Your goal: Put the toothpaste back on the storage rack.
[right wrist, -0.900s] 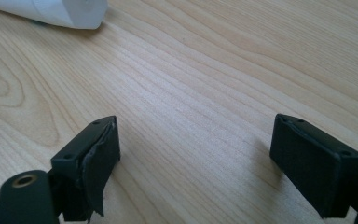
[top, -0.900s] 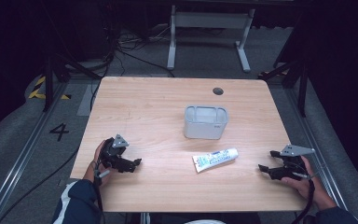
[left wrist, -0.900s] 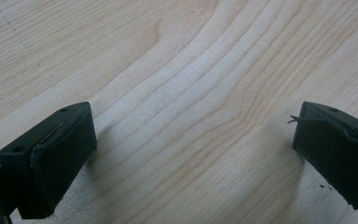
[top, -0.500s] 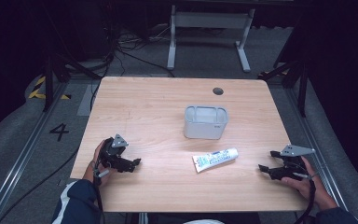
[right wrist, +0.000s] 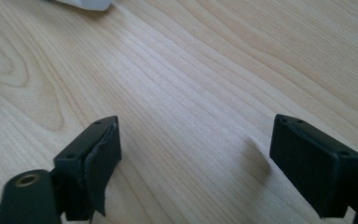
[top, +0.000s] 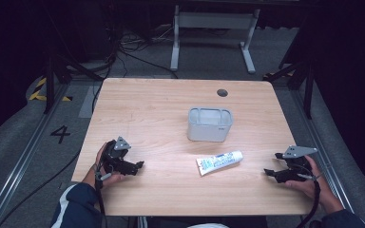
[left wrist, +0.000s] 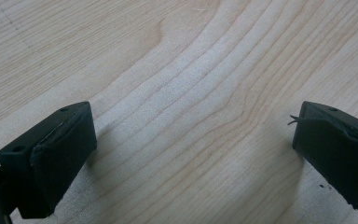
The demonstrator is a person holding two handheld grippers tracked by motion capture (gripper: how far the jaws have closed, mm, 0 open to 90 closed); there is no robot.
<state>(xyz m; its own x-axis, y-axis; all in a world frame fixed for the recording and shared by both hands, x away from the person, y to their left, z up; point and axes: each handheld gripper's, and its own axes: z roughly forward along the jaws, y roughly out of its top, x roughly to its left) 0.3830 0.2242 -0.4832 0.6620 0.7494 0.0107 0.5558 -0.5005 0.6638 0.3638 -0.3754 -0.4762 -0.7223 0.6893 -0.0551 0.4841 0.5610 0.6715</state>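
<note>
A white toothpaste tube (top: 219,162) lies flat on the wooden table (top: 161,104), just in front of a small grey-white open tub (top: 209,124) near the middle. At the front left my left gripper (top: 138,166) rests on the table, pointing right; its jaws stand wide apart over bare wood in the left gripper view, midpoint (left wrist: 193,149). Far right, near the table's edge, my right gripper (top: 271,174) points left toward the tube, open, with only wood between its fingers (right wrist: 196,163). A white corner of the tube (right wrist: 86,3) shows at the top of the right gripper view.
A dark round hole (top: 222,92) sits near the table's far edge. Behind the table stands a grey metal frame (top: 214,28) among floor cables. A floor mark "4" (top: 60,134) lies to the left.
</note>
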